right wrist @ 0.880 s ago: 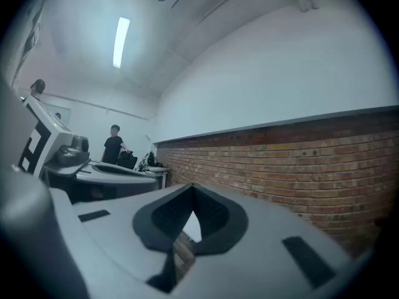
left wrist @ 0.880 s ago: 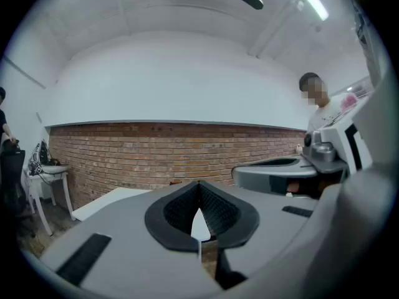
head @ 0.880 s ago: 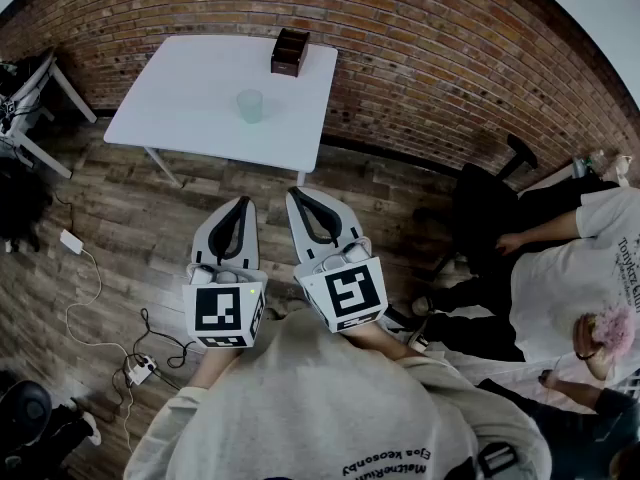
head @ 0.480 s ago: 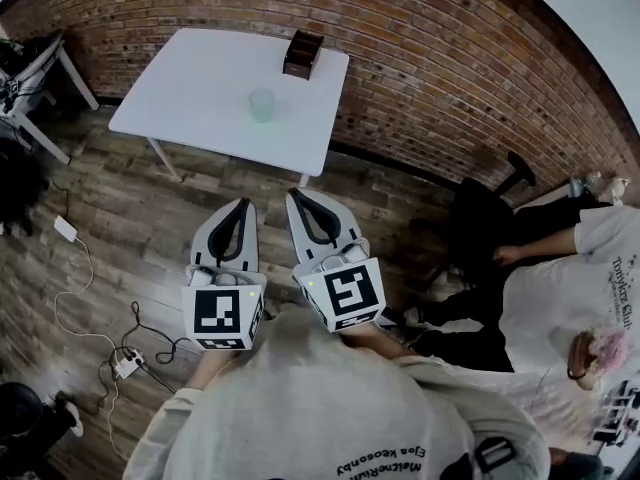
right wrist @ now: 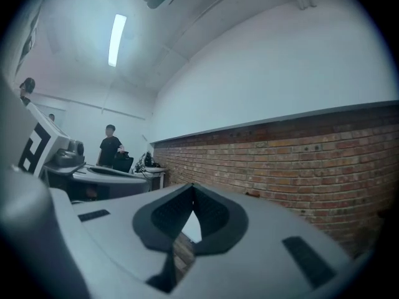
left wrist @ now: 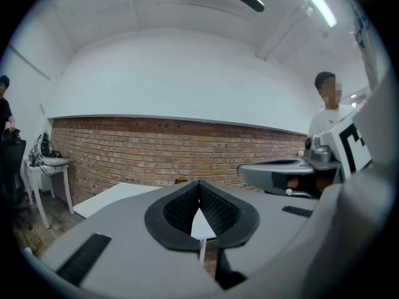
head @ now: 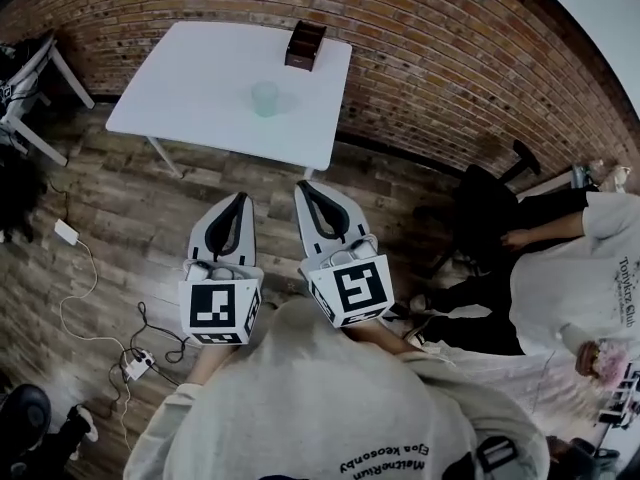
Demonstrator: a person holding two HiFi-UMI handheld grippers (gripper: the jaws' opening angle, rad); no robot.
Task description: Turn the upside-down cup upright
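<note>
White table [head: 190, 78] with cup [head: 265, 98], well beyond closed fingers [head: 210, 236]

Left gripper [left wrist: 199, 189] held level, fingers [left wrist: 171, 213] closed tip to tip, nothing between them.
Beyond the fingertips lies a white surface [left wrist: 115, 197], showing to their left and through the small gap under the pads. A brick wall [left wrist: 156, 151] runs behind it. Just right of the fingers sits the right gripper [left wrist: 246, 172], and past it stands a person [left wrist: 328, 108] in a white shirt.
</note>
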